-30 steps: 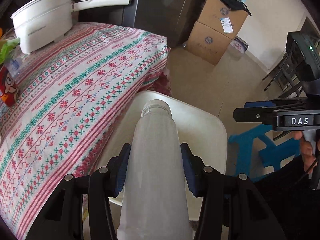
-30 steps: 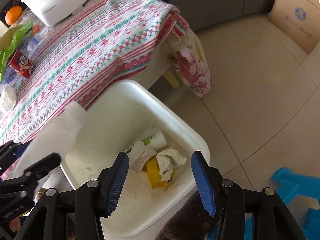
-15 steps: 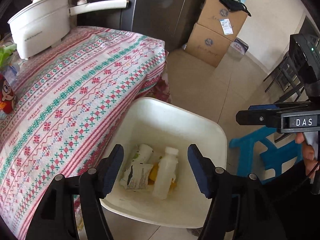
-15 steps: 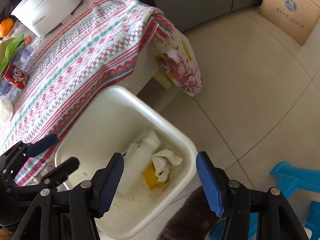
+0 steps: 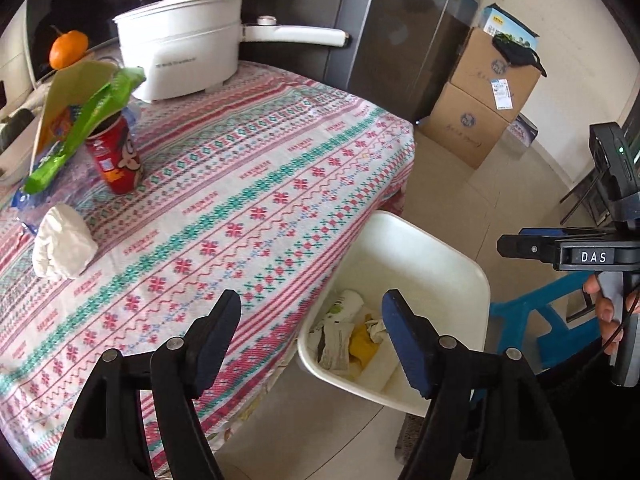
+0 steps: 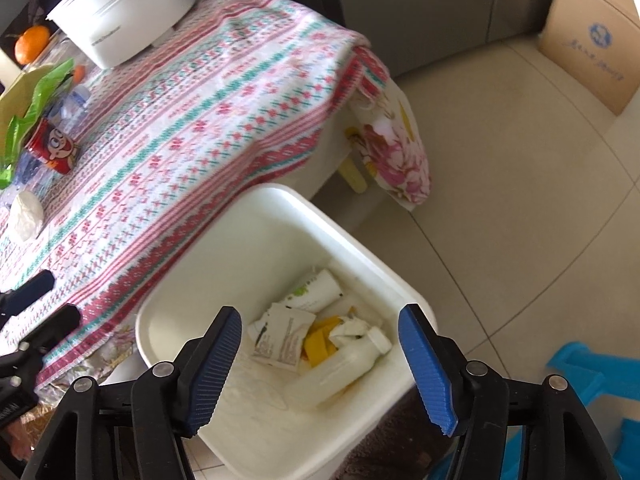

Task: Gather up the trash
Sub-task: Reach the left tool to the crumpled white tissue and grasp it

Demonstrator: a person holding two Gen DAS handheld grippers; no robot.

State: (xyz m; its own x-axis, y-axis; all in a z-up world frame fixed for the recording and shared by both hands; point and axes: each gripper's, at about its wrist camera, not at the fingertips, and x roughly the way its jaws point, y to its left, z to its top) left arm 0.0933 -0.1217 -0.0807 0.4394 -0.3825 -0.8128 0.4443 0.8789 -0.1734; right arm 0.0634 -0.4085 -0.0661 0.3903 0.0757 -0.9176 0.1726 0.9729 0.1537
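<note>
My left gripper [image 5: 310,308] hovers over the table's edge beside the white bin [image 5: 440,240]; its jaws are opening and hold nothing. My right gripper [image 6: 320,320] hangs above the same bin [image 6: 280,192], jaws opening, nothing between them. In the bin lie a white plastic bottle [image 6: 344,368], a paper carton [image 6: 280,336], a cup and a yellow wrapper. On the patterned tablecloth [image 5: 248,200] a red can [image 5: 118,160] stands under a green bag [image 5: 80,120]. A crumpled white tissue [image 5: 64,242] lies nearer me.
A white electric pot [image 5: 180,52] and an orange [image 5: 68,48] sit at the table's far end. Cardboard boxes [image 5: 480,112] are stacked by the wall, near a dark cabinet. A blue plastic stool [image 5: 528,320] stands right of the bin. A floral cloth [image 6: 392,152] hangs off the table corner.
My left gripper opened and the white bottle dropped into the bin; that gripper then swung left and up toward the table. The right gripper's jaws spread wider above the bin.
</note>
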